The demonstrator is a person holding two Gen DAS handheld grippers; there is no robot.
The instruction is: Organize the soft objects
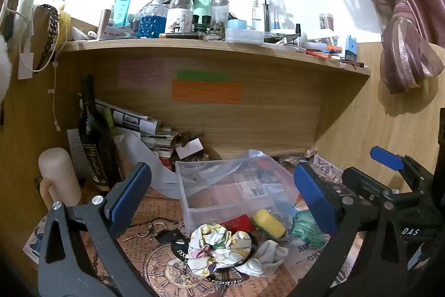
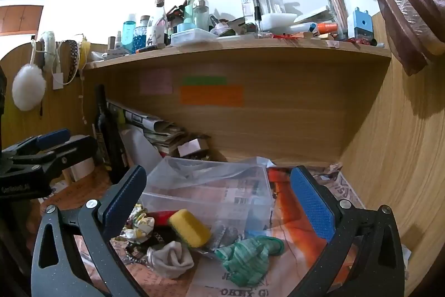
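While both sets of jaws hang released and empty, our left gripper and right gripper sit above the bench; the yellow foam sponge, grey balled sock, green striped cloth and floral fabric scrunchie lie just before the clear plastic box.

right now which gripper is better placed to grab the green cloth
Right. The green cloth lies between the open right gripper fingers in its view; the left gripper is centred on the floral scrunchie instead.
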